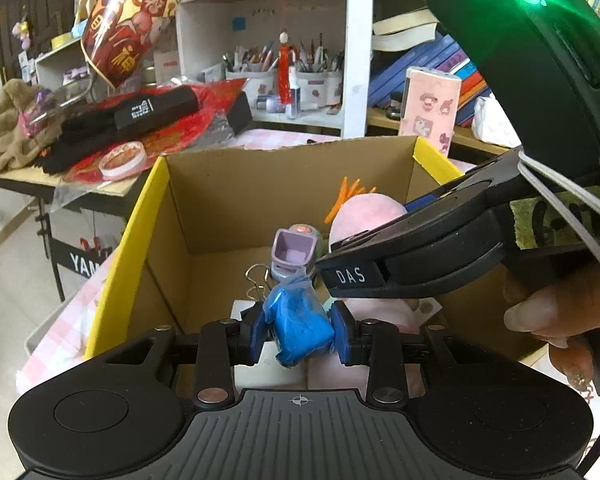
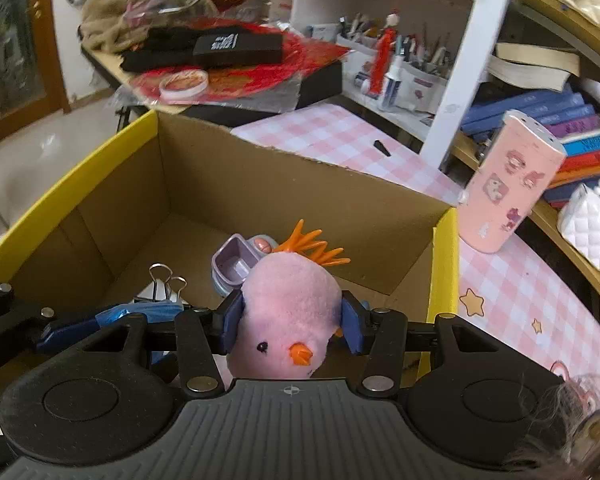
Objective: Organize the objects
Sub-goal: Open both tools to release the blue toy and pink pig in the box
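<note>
**Carrying two items over the box, ready to drop**

Holding both loads above the open cardboard box (image 2: 228, 168), the two claws appear to be in the placing step of the tidy-up. The left claw (image 1: 299, 330), at lower centre of the left wrist view, is clamped on a blue bagged lump (image 1: 298, 326), its pads pressing both sides of the wrinkled wrap. The right claw (image 2: 294, 326), lower centre of the right wrist view, is clamped on a pink plush chick (image 2: 288, 304) with an orange crest, the pads sunk into its sides.

Already lying on the box floor are a lilac toy cup (image 2: 234, 264) and a metal binder clip (image 2: 166, 280), both near the middle of the frame just beyond the held things.

The next move, as I judge it, calls for lowering each load past the yellow-edged rim and parting the pads over bare cardboard, so that nothing lands on the cup or clip.

The main hindrance is crowding: in the left wrist view the right claw's black body crosses in from the right edge, just above the blue lump, so the two tools could knock each other. At upper right of the right wrist view a pink printed bottle (image 2: 512, 184) stands on the checked table (image 2: 340, 136) just beside the box's corner, and a careless swing could tip it. Cluttered shelves fill the top of both frames, well apart from the work.
</note>
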Available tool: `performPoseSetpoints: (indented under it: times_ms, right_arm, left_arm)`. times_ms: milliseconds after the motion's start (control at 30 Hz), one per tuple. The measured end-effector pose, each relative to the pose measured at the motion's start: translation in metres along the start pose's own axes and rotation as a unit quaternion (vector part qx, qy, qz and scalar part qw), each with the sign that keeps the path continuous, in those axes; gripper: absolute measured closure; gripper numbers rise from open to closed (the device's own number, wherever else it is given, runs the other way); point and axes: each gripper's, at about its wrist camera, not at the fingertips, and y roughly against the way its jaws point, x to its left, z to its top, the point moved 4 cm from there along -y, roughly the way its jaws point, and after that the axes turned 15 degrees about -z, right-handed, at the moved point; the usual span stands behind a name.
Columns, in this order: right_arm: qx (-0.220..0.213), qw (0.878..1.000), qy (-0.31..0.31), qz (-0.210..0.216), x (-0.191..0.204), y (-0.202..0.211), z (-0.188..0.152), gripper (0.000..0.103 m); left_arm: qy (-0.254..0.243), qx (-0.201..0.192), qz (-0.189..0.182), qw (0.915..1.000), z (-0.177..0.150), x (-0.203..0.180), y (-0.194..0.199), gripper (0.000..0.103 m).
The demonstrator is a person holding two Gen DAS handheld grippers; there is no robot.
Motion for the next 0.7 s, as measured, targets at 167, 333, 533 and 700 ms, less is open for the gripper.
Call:
performPoseSetpoints:
  times_ms: [167,333,533,700]
  right_arm:
    - [-0.004,1.000,-0.009,0.005,-0.001,0.001,0.002,0.043]
    - [-0.051,0.998,-0.035,0.010,-0.010,0.019,0.006,0.039]
    - [-0.110,0.989,-0.097,-0.010,-0.031,0.068,0.008,0.039]
    - [-0.147,0.976,-0.157,-0.032,-0.053,0.120,-0.005,0.039]
  left_arm:
    - [-0.004,-0.003,0.010,0.9999,0.003,0.000,0.001,0.051]
    - [-0.007,-0.040,0.007,0.9991,0.006,-0.006,0.018,0.034]
    - [-0.020,-0.084,-0.001,0.9963,0.013,-0.017,0.048,0.027]
    - [-0.040,-0.120,-0.018,0.9918,0.012,-0.031,0.082,0.019]
